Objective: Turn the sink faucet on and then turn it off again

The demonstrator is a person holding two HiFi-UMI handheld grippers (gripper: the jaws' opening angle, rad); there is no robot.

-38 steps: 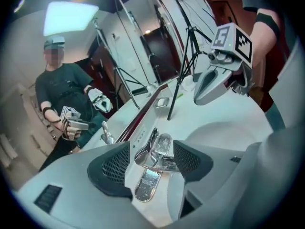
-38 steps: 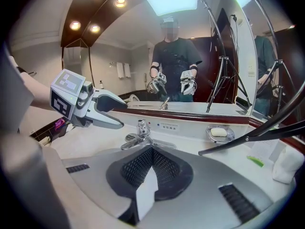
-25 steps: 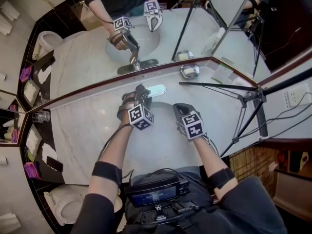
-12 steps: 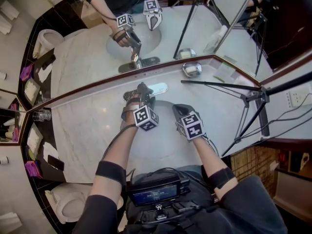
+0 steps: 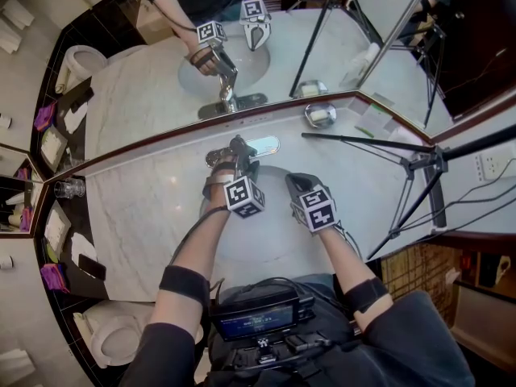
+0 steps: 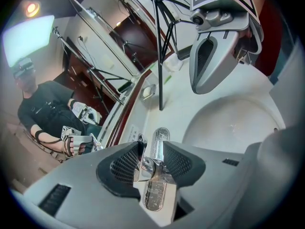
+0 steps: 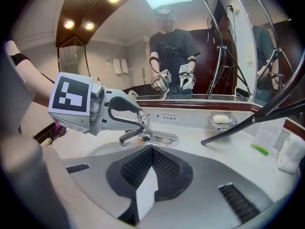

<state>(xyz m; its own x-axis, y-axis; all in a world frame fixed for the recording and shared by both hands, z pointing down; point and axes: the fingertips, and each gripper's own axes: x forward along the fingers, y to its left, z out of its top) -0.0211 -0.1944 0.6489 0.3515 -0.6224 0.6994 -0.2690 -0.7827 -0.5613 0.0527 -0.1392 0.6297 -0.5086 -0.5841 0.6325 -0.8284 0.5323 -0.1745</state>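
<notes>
The chrome faucet (image 5: 239, 148) stands on its plate behind the white basin (image 5: 270, 244). My left gripper (image 5: 235, 156) reaches over the basin to it. In the left gripper view the jaws have just been closing, and the pads (image 6: 125, 165) now press on the faucet handle (image 6: 147, 165) from both sides. The right gripper view shows the left gripper (image 7: 139, 117) around the handle above the spout (image 7: 127, 138), with no water visible. My right gripper (image 5: 297, 182) hovers over the basin, jaws shut (image 7: 152, 162) with nothing between them. It also appears as the right gripper (image 6: 206, 86) at upper right.
A soap dish (image 5: 320, 115) sits right of the faucet against the mirror. A black tripod leg (image 5: 363, 143) lies across the counter on the right. A glass (image 5: 68, 190) stands at the far left. A small bag (image 7: 291, 152) sits on the right counter.
The left gripper has stayed at the faucet, its marker cube has shifted slightly right, and its jaws have narrowed onto the handle. The right gripper has kept still.
</notes>
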